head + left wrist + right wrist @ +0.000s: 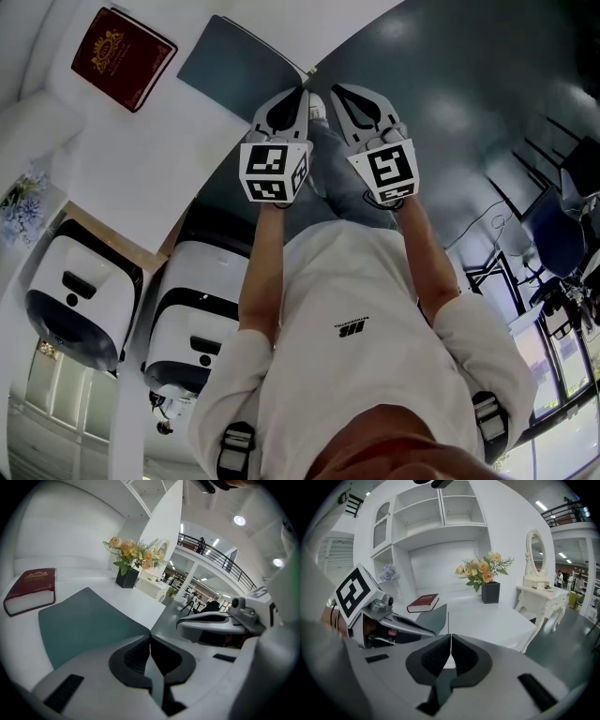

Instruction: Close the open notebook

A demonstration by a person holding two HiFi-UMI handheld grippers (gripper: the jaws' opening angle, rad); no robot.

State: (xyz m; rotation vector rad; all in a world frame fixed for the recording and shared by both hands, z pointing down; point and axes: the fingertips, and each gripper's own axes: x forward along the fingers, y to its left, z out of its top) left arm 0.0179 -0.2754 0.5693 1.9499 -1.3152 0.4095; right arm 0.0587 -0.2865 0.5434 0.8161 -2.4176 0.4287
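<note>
The notebook (239, 67) lies flat on the white table (141, 159) and shows only its dark teal cover (79, 623). One corner sits at the table's edge. My left gripper (300, 92) is shut, its tips (150, 636) right at that near corner, with nothing visible between the pads. Beside it my right gripper (334, 90) is shut too (450, 637), just off the table edge. From the right gripper view the notebook (433, 616) is a grey slab behind the left gripper (389, 620), and a thin pale edge runs up from my jaw tips.
A dark red hardback book (123, 57) lies beyond the notebook (30, 590). A black vase of flowers (490, 591) stands further back on the table. White shelves (436, 513) line the wall. Dark floor (450, 103) lies right of the table edge.
</note>
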